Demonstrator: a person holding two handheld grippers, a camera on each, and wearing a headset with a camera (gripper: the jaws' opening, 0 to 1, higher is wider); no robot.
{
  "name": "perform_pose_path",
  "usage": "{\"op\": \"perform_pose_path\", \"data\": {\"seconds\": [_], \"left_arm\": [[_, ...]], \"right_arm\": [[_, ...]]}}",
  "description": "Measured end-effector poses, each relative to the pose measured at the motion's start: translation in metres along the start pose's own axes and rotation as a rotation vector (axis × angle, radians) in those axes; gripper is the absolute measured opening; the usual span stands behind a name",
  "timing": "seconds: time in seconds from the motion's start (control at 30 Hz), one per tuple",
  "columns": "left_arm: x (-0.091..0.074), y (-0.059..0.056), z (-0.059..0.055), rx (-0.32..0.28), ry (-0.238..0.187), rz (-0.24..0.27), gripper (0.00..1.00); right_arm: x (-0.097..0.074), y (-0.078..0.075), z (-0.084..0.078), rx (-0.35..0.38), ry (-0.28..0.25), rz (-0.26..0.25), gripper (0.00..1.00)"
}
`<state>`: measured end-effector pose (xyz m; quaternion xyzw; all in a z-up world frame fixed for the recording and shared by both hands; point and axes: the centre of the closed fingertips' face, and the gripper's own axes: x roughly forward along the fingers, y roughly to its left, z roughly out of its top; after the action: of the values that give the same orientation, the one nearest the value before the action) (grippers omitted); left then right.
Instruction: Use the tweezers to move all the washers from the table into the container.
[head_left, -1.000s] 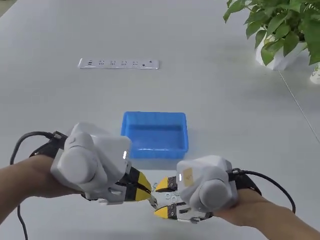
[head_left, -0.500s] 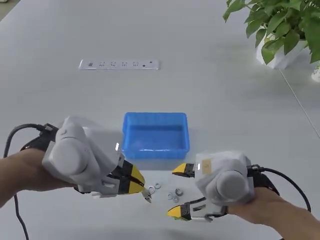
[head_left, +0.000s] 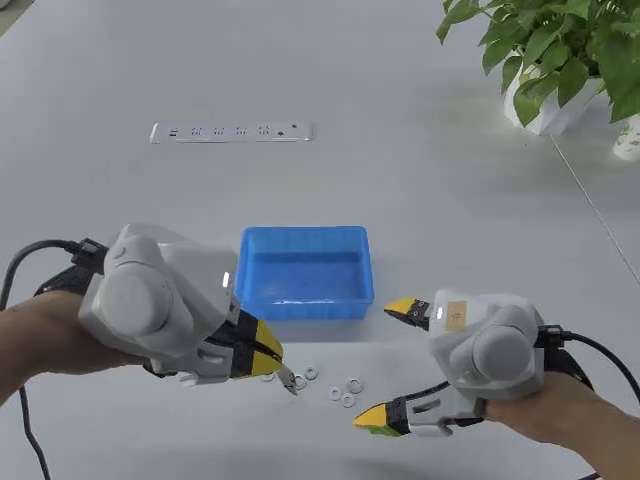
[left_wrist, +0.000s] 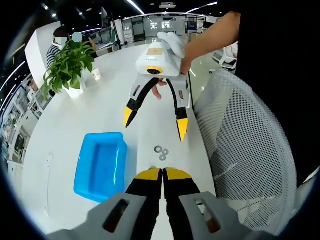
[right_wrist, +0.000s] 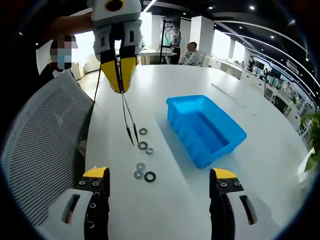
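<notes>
Yellow-tipped jaws of your left gripper (head_left: 268, 356) are pressed together on the upper end of the tweezers (head_left: 285, 378). The thin metal legs come out forward and down toward the table (head_left: 420, 170). In the right gripper view you see this left gripper (right_wrist: 120, 75) from the front, with the tweezers (right_wrist: 128, 120) hanging from its closed jaws. Their two points are close together and end just beside the washers (right_wrist: 143, 145), between two of them. Whether the points touch a washer, I cannot tell.

Your right gripper (head_left: 386, 364) is at the other side of the washers (head_left: 335, 393). Its jaws are spread wide and hold nothing. In the left gripper view the right gripper (left_wrist: 155, 125) faces you, with both yellow tips well apart above the washers (left_wrist: 161, 153).

In the right gripper view you can count six washers, and all of them lie loose on the table in a small group between your two grippers. The blue container (head_left: 305, 305) stands just behind them, on the side away from you, near them but not touching.

Beyond the container a white power strip (head_left: 230, 131) lies flat on the table, well apart from it. A potted plant (head_left: 560, 50) stands at the far right corner. A grey mesh chair (right_wrist: 40, 145) is beside the table edge.
</notes>
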<state>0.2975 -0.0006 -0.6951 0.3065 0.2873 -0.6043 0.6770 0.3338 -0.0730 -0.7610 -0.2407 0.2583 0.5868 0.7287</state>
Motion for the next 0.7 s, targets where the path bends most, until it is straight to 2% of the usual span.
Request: {"op": "perform_pose_path", "data": {"seconds": [0.1,0.43,0.7], "left_arm": [[-0.001,0.001,0.000,0.000,0.004,0.003,0.05],[0.001,-0.001,0.002,0.005,0.011,-0.003,0.05],[0.004,0.002,0.000,0.013,0.021,-0.007,0.05]], "right_arm": [[-0.003,-0.004,-0.005,0.019,0.003,-0.017,0.90],[-0.006,-0.002,-0.010,0.029,0.015,-0.025,0.90],[-0.007,-0.002,-0.013,0.033,0.019,-0.028,0.89]]}}
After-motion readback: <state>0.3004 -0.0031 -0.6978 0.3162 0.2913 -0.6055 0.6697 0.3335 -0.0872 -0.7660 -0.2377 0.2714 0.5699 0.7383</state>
